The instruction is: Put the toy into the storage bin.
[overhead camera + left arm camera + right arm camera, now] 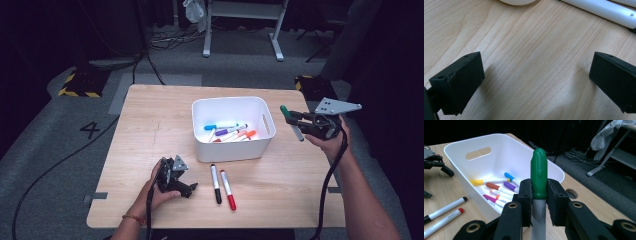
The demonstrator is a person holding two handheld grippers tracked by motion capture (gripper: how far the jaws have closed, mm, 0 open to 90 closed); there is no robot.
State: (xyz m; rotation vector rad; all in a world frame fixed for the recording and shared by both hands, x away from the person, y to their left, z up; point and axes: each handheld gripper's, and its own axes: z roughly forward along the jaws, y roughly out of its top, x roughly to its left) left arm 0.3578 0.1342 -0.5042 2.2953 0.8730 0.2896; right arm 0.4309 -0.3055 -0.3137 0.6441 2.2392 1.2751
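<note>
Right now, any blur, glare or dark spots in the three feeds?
High view: table evenly lit, surroundings nearly black, picture soft. Left gripper view: wood grain sharp, near black jaws slightly soft, faint shadows beside them. Right gripper view: green marker crisp, white bin bright without glare, background dark and soft.

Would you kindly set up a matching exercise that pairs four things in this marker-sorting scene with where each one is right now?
Things:
1. green-capped marker
2. black-capped marker
3. blue-capped marker
4. left gripper

Places or states:
A. lying inside the white bin
B. lying on the table in front of the bin, beside the red-capped marker
C. clamped between the jaws of the right gripper
D. low over the table, jaws open, nothing between them

Pairs: 1-C, 2-B, 3-A, 4-D
</note>
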